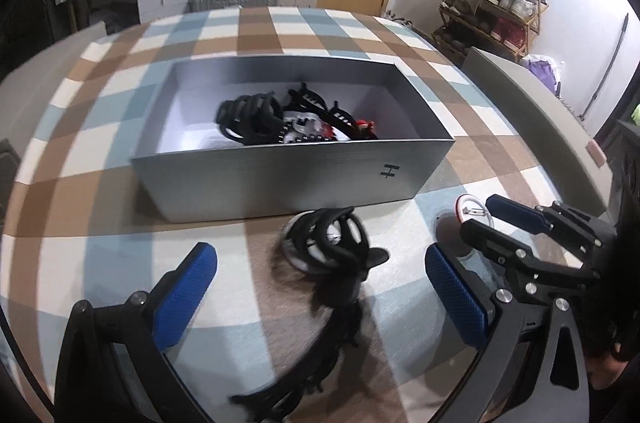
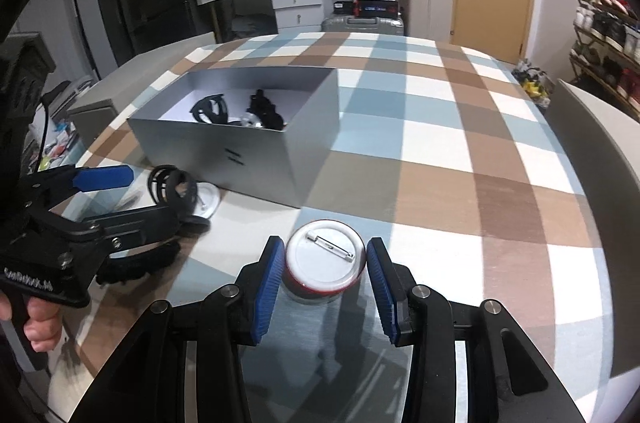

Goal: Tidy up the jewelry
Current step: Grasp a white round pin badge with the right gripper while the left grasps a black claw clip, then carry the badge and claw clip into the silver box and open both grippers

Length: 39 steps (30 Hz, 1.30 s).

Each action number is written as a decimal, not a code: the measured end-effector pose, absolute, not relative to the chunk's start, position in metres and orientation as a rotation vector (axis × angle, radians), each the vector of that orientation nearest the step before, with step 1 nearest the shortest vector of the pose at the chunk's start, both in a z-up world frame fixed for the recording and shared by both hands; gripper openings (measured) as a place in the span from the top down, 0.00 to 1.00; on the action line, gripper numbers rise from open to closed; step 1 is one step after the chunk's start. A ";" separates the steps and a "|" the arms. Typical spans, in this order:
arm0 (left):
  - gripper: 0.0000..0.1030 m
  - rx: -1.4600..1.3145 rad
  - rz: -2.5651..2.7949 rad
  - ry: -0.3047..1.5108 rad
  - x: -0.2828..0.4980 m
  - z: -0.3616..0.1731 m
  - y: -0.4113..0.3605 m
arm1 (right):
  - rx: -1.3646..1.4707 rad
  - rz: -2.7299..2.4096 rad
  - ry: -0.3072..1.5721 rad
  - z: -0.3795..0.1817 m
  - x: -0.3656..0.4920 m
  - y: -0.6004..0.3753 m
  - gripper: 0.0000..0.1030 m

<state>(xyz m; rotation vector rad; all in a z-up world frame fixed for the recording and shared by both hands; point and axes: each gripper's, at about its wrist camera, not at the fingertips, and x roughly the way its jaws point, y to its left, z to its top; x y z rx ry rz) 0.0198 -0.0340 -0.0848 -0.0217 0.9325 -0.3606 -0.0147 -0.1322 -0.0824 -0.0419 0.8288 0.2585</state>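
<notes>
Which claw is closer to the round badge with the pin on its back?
Right. The right claw has the badge squeezed between its pads. The left claw is open off to the side, around a black hair clip.

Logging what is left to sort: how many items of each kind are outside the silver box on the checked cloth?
Round white-backed pin badges: 2 (one between the right tool's pads, one by the claw clip)
Black plastic claw hair clip: 1
Black fringed hair band: 1
Total: 4
</notes>
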 end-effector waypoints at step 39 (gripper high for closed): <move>0.49 -0.094 -0.387 0.799 0.006 -0.042 -0.002 | 0.068 0.338 0.728 -0.037 -0.018 -0.137 0.60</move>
